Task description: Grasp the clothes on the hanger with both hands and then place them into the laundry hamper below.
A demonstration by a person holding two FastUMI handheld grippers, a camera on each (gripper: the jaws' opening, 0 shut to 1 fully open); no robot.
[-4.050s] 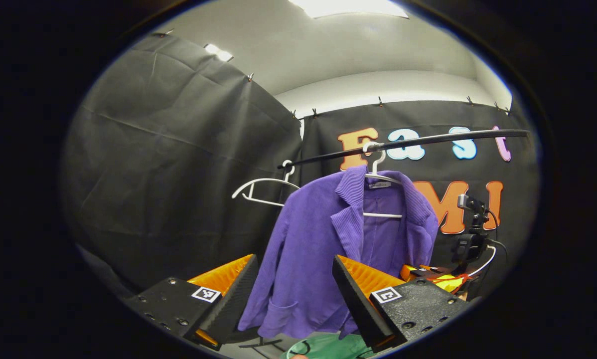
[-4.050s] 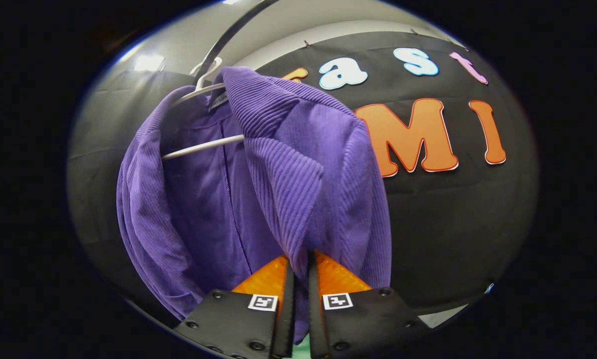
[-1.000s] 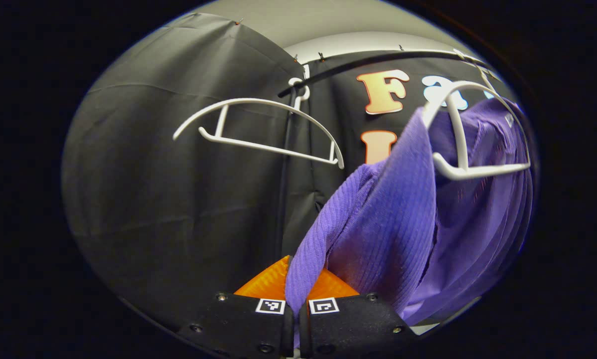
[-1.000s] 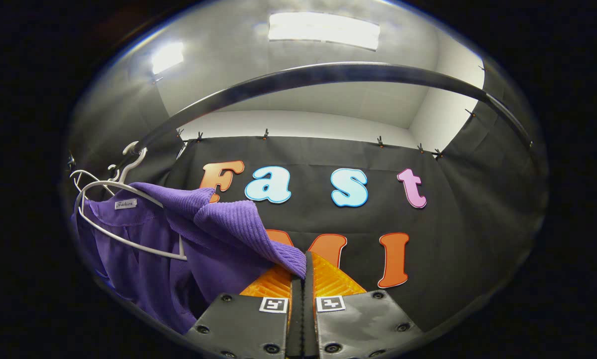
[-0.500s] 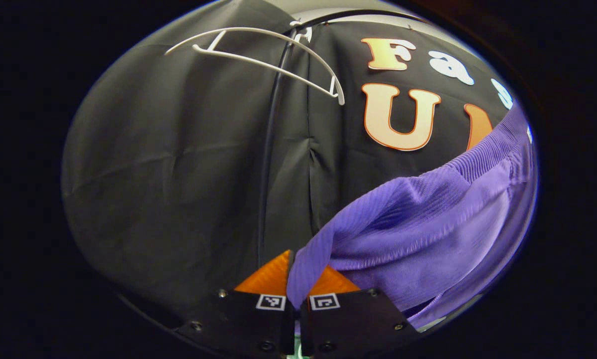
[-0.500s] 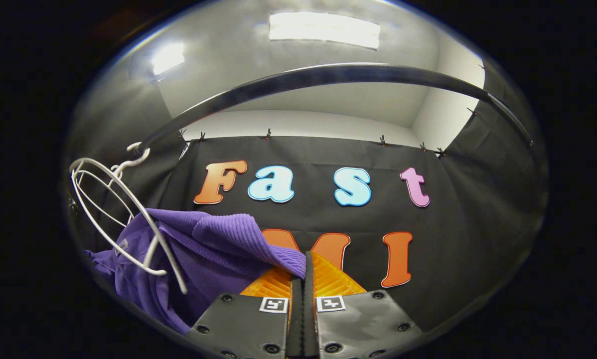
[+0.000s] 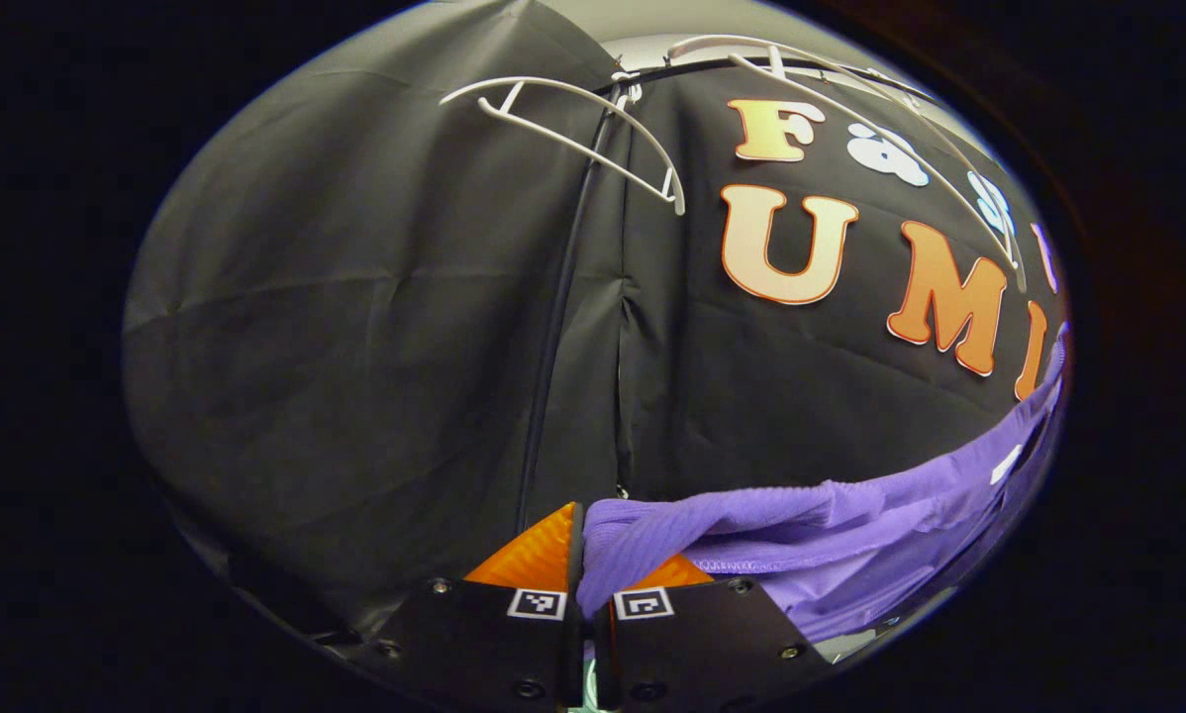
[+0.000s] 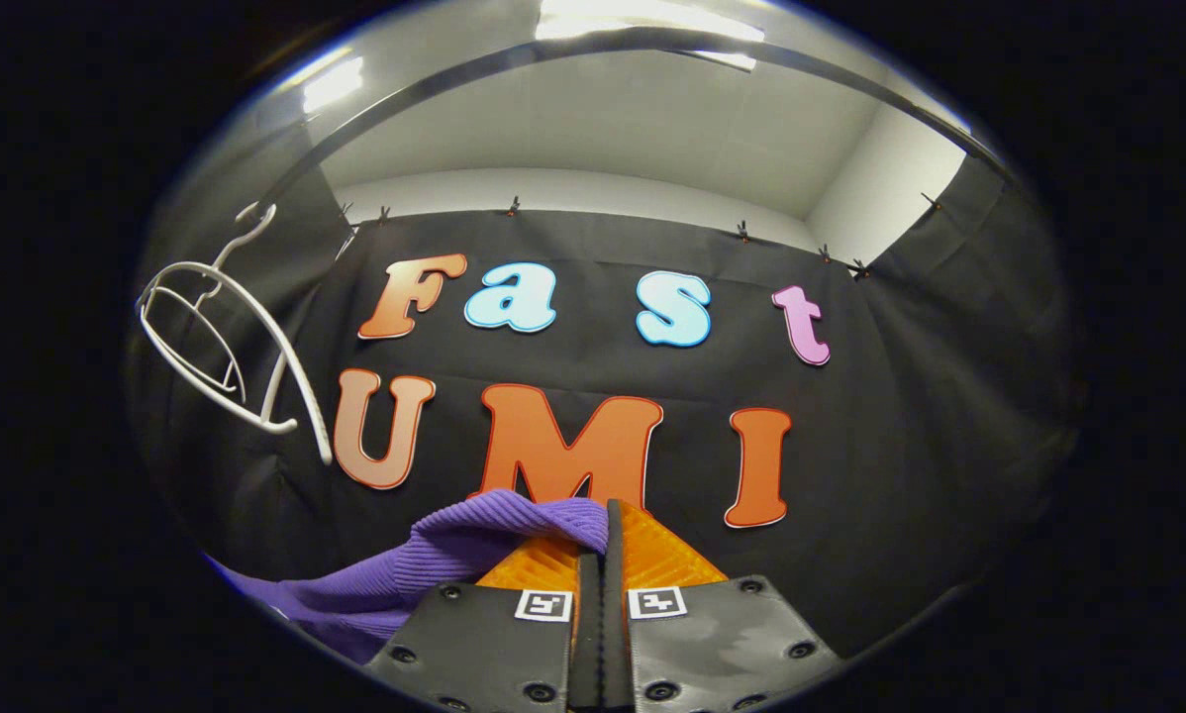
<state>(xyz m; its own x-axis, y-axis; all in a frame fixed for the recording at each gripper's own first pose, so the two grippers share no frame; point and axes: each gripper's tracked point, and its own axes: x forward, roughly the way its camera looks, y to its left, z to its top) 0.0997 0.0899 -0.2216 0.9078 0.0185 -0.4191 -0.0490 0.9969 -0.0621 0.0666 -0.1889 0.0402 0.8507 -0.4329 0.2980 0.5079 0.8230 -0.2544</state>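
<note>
Between the fingers of the left gripper [image 7: 591, 555], at the bottom of the left gripper view, a bunched fold of the purple jacket [image 7: 831, 540] is pinched — the two fingers are closed tight on the ribbed cloth, with almost no gap beyond the fabric itself. From that fold the jacket runs out to the right and slightly upward as a slack, drooping band, off the hangers and low against the black cloth wall [image 7: 355, 327]. A small pale tag shows on the cloth near the far right edge.

Up at the top of the same view a bare white hanger [image 7: 593, 124] hangs from the dark rail [image 7: 692, 67], and a second white hanger [image 7: 890, 109] hangs farther right on that rail (thin and hard to trace toward the edge). A dark pole [image 7: 553, 337] runs down from near the first hanger toward the gripper.

At the bottom of the right gripper view the right gripper [image 8: 603, 555] is also closed, its fingers pressed together on an edge of the jacket [image 8: 435, 569], which spills off to the left and down. High on the left, two bare white hangers [image 8: 222, 342] hang close together from the rail [image 8: 652, 45], which arcs across under the ceiling lights [image 8: 642, 20]. The jacket lies well below both hangers, held between the two grippers.
</note>
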